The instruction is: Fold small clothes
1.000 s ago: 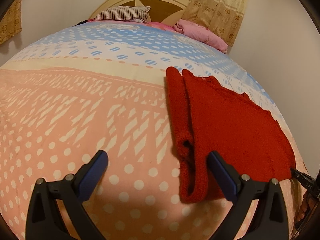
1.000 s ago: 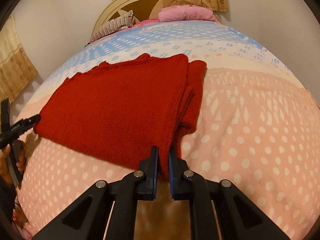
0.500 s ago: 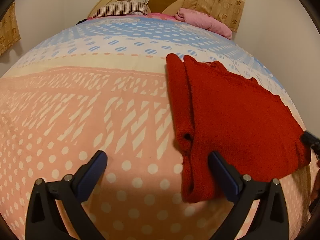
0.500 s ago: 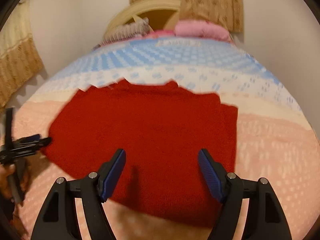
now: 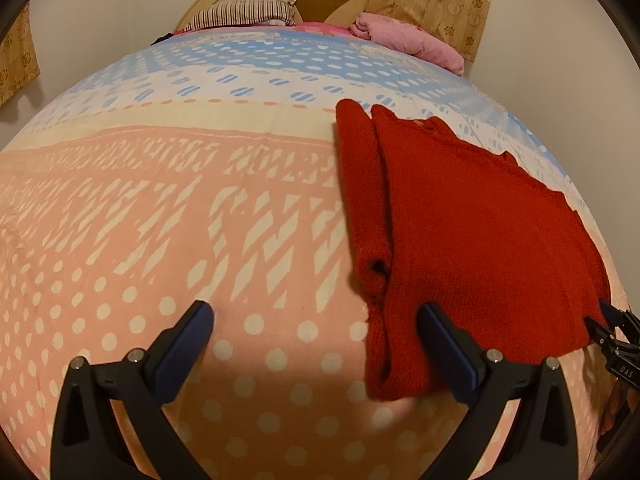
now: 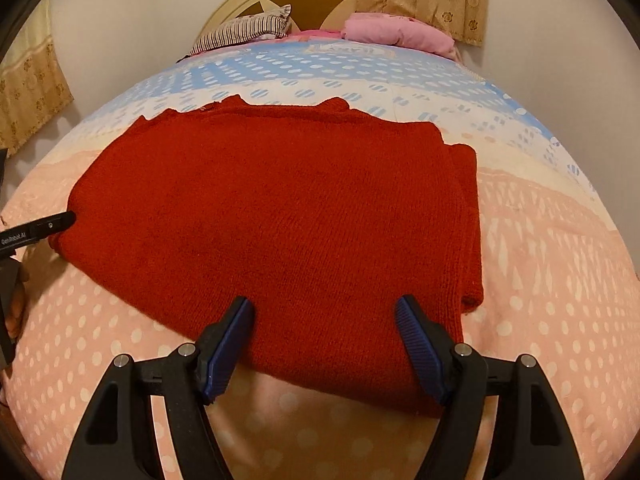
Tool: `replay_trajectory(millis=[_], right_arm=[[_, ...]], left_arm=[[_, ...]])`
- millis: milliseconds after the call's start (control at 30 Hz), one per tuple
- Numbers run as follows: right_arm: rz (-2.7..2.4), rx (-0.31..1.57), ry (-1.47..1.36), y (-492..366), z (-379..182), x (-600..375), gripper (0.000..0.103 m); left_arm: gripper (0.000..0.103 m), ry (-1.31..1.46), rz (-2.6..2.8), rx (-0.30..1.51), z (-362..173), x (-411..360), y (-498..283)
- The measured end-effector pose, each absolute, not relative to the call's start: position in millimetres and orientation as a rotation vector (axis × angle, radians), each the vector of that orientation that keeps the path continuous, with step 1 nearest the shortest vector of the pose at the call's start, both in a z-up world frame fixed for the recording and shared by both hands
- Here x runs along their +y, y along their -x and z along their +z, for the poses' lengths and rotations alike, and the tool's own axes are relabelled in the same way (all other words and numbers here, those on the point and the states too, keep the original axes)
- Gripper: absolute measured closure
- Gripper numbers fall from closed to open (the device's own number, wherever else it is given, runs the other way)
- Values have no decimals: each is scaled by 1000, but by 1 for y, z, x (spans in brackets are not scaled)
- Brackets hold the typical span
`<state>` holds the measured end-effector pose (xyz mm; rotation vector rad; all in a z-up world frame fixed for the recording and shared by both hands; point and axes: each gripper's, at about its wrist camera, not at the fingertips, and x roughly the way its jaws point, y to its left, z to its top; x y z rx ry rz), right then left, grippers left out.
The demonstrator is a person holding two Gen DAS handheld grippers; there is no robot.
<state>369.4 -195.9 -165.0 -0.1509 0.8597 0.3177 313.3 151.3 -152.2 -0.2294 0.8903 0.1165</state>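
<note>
Red knitted sweater (image 6: 280,216), folded, lies lengthwise under the right gripper (image 6: 324,344), jaws wide and empty; left gripper (image 5: 316,344), equally wide, holds nothing beside its edge.

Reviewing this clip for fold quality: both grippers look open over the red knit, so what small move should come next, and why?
Probably lower the right gripper and close on the red knit garment's near edge, to fold it toward the headboard. Its jaws stand open over that edge, holding nothing, and the garment lies flat, folded only lengthwise, on the bedspread.
</note>
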Motion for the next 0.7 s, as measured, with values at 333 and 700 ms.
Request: replay_trajectory(millis=[333,700], right_arm=[[293,846,160,-358,-160,-193,28],[369,769,279,-329,-140,-145,28]], left_arm=[[0,281,96,878,-150,163,-297],[0,354,55,832,-129,185,-295]])
